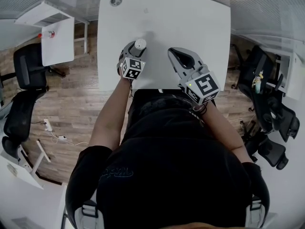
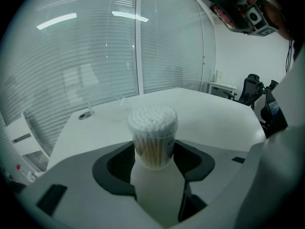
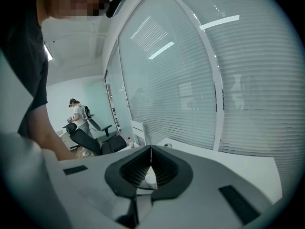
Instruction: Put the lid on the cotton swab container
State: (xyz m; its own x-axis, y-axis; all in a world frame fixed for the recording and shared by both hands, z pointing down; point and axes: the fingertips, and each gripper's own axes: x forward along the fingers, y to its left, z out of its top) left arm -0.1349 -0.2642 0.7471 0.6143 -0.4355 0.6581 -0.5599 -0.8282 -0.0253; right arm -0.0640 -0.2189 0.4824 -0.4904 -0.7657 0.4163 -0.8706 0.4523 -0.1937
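My left fingers [image 2: 114,168] clamp the lidless cotton swab tub [image 2: 152,137] upright at the bench [image 1: 190,23]; my right fingers [image 3: 167,171] are pressed together.

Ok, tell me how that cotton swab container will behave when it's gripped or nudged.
Probably light: the cotton swab container is a clear tub filled only with swabs. Likely tippy if nudged, being taller than wide, and its open top could spill them. Its smooth round wall may slip or flex in the left gripper.
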